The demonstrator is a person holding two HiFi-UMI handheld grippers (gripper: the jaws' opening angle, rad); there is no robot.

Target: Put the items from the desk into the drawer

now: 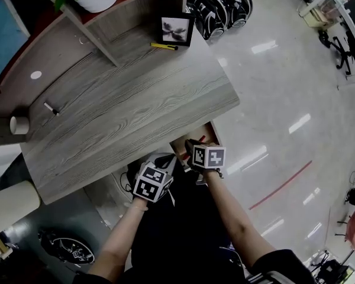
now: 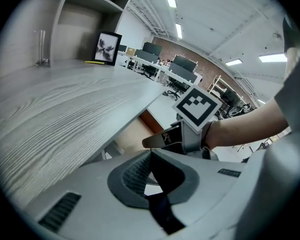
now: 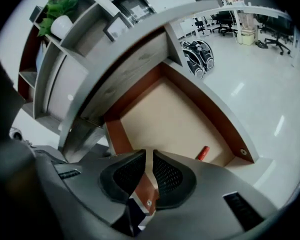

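The right tool pinches the open drawer by its front edge; the left tool is pressed together, empty, beside the worktop.

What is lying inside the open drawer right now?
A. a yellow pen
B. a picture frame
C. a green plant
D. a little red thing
D: the right gripper view shows a little red thing lying on the floor of the drawer and nothing else there, while the yellow pen and the picture frame are up on the desk.
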